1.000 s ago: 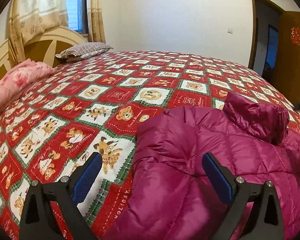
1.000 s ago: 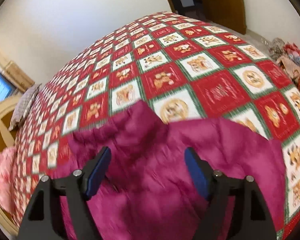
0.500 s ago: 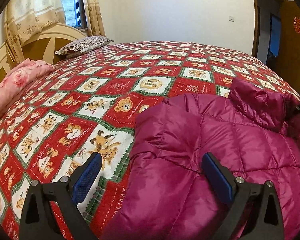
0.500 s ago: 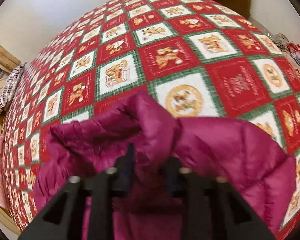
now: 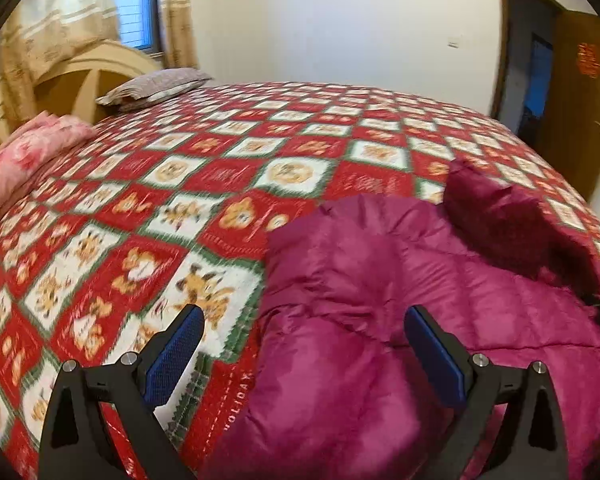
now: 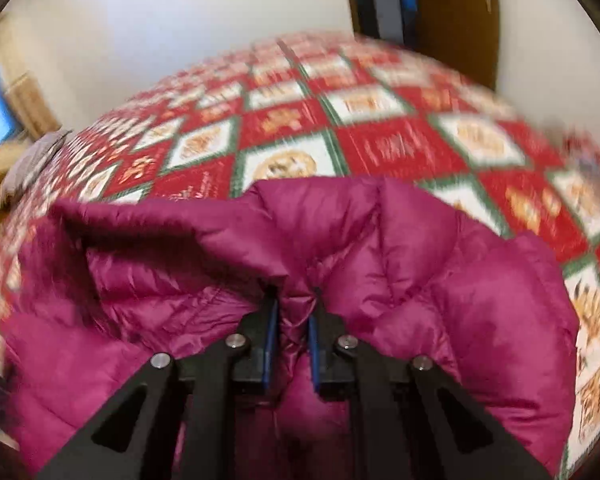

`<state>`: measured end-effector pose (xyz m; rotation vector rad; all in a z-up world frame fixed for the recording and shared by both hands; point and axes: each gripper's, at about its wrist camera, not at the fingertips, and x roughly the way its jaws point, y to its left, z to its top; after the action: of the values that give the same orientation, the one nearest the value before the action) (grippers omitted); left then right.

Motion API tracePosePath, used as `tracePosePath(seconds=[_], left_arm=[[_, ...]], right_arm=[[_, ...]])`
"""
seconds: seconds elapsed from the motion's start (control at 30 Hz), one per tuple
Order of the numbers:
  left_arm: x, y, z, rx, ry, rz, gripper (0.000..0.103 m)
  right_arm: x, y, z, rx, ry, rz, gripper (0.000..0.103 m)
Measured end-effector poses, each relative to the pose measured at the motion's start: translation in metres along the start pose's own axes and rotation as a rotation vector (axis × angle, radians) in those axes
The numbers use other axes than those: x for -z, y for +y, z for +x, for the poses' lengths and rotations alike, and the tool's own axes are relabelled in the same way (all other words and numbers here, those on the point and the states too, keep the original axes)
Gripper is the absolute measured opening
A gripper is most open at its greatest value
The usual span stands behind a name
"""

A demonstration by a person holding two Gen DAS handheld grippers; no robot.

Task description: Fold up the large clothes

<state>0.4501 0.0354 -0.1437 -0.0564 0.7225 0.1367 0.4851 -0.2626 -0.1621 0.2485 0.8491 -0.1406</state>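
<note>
A magenta puffer jacket (image 5: 380,320) lies on a bed with a red, white and green bear-pattern quilt (image 5: 220,184). My left gripper (image 5: 304,344) is open and empty, hovering over the jacket's left edge, one finger over the quilt and one over the jacket. In the right wrist view my right gripper (image 6: 292,312) is shut on a pinched fold of the jacket (image 6: 380,248), lifting the puffy fabric up around its fingers. A raised part of the jacket (image 5: 508,216) stands up at the right of the left wrist view.
A pink folded blanket (image 5: 24,156) and a striped pillow (image 5: 156,88) lie near the wooden headboard (image 5: 80,80) at the left. An open doorway and brown door (image 5: 572,92) are at the right. The quilt stretches wide beyond the jacket.
My right gripper closed on a fold of the jacket and has lifted it. The left gripper stayed open and shifted only slightly.
</note>
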Motion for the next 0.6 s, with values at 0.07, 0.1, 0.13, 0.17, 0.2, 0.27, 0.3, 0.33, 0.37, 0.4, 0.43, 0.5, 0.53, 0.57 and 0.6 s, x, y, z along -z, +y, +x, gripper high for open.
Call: tracePosePath(seconds=[0.07, 0.1, 0.13, 0.17, 0.2, 0.27, 0.3, 0.33, 0.37, 0.4, 0.43, 0.5, 0.53, 0.57, 0.6], left_arm=[[-0.013, -0.007, -0.013, 0.028, -0.035, 0.012, 0.101], [-0.024, -0.016, -0.022, 0.069, -0.064, 0.022, 0.101], [-0.034, -0.025, -0.026, 0.100, -0.077, 0.032, 0.101], [-0.041, -0.032, -0.028, 0.115, -0.082, 0.041, 0.101], [-0.053, -0.048, -0.028, 0.139, -0.086, 0.057, 0.101], [-0.071, -0.074, -0.016, 0.182, -0.043, 0.075, 0.101], [-0.077, -0.085, -0.007, 0.193, -0.008, 0.076, 0.101], [-0.081, -0.099, 0.007, 0.198, 0.035, 0.075, 0.101], [-0.082, -0.108, 0.015, 0.194, 0.054, 0.081, 0.101], [-0.083, -0.123, 0.028, 0.156, 0.078, 0.105, 0.101], [-0.082, -0.134, 0.040, 0.084, 0.093, 0.135, 0.100], [-0.076, -0.141, 0.056, -0.045, 0.120, 0.166, 0.063], [-0.072, -0.139, 0.062, -0.066, 0.157, 0.163, 0.014], [-0.069, -0.134, 0.066, -0.067, 0.191, 0.149, 0.006], [-0.064, -0.125, 0.068, -0.046, 0.214, 0.116, 0.006]], right_arm=[[0.000, -0.001, -0.001, -0.003, -0.012, 0.007, 0.014], [-0.001, -0.002, -0.002, -0.007, -0.014, 0.010, 0.014], [-0.001, -0.003, -0.002, -0.013, -0.018, 0.013, 0.014], [-0.001, -0.005, -0.003, -0.019, -0.021, 0.017, 0.015], [0.000, -0.005, -0.003, -0.025, -0.023, 0.021, 0.015], [0.002, -0.007, -0.004, -0.043, -0.029, 0.034, 0.015], [0.003, -0.010, -0.004, -0.053, -0.032, 0.042, 0.015], [0.004, -0.012, -0.004, -0.063, -0.033, 0.050, 0.015], [0.004, -0.014, -0.004, -0.074, -0.034, 0.059, 0.015], [0.005, -0.011, -0.002, -0.080, -0.035, 0.064, 0.015], [0.005, -0.013, -0.002, -0.086, -0.037, 0.068, 0.015], [0.006, -0.015, -0.002, -0.101, -0.038, 0.080, 0.015], [0.006, -0.016, -0.002, -0.106, -0.038, 0.085, 0.015], [0.006, -0.016, -0.002, -0.111, -0.039, 0.088, 0.015], [0.006, -0.017, -0.002, -0.114, -0.039, 0.090, 0.015]])
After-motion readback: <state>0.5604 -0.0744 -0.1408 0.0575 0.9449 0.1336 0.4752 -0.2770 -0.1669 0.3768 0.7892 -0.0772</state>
